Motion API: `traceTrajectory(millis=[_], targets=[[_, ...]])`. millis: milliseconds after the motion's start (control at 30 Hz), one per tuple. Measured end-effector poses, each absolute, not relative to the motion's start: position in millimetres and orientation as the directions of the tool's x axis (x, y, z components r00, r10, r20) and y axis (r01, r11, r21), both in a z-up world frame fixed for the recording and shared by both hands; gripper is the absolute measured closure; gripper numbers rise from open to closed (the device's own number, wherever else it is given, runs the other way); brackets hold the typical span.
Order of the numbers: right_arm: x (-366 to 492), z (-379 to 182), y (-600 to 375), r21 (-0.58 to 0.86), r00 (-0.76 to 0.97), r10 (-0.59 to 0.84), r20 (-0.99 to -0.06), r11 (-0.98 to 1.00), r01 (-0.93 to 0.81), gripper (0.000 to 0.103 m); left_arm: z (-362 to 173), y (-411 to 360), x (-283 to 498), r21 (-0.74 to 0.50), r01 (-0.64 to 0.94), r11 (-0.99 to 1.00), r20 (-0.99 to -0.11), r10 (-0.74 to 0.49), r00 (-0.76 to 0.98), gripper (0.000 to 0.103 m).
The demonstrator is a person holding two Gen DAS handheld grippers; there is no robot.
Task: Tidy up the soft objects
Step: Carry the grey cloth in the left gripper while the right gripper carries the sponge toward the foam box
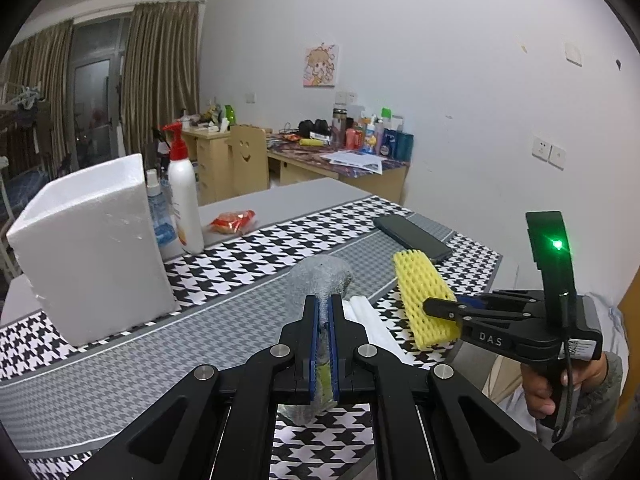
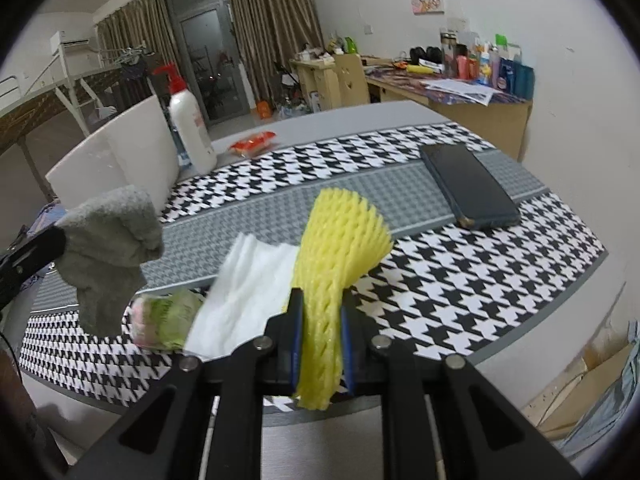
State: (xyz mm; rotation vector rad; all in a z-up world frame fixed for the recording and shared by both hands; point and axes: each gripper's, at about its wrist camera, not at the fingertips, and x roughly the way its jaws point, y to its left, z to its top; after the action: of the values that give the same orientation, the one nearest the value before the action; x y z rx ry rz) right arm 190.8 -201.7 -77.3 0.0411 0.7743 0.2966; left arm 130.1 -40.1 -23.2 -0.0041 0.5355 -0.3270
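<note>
Clenched on a grey cloth (image 1: 320, 280), the left gripper (image 1: 324, 308) is holding it up above the near edge of the houndstooth table mat (image 1: 248, 248); the cloth is bunching out past the fingertips and hanging down behind them. Just right of it, the right gripper (image 2: 320, 312) is grasping a yellow foam net sleeve (image 2: 340, 248), which is fanning open at its far end and lifting off the mat. Between the two, a folded white foam sheet (image 2: 248, 288) is lying on the mat, and a small pink-and-green soft bundle (image 2: 164, 316) is sitting against its left side; what that bundle is cannot be made out.

Far left, a white styrofoam box (image 1: 92, 248) is standing on the mat, with a white pump bottle (image 1: 184, 196) and a blue-labelled spray bottle (image 1: 158, 208) just beyond it, the latter half hidden by the box. An orange snack packet (image 1: 232, 220) is lying on the bare grey table (image 1: 304, 192). Farther right, a dark phone (image 1: 412, 236) is resting on the mat's grey band. Against the far wall, a cluttered wooden desk (image 1: 340, 168) is sitting under an anime poster (image 1: 320, 66), with brown curtains (image 1: 160, 72) hanging to the left.
</note>
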Motion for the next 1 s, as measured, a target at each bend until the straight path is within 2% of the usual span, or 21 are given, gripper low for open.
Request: traceTrajectory(millis=[1000], targets=[[194,-30,-165,0.111,0.737,0.358,-0.573,0.925,-0.363,0.083,1,1,132,-0.043,0.172,0.984,-0.474,-0.171,0.864,0.098]])
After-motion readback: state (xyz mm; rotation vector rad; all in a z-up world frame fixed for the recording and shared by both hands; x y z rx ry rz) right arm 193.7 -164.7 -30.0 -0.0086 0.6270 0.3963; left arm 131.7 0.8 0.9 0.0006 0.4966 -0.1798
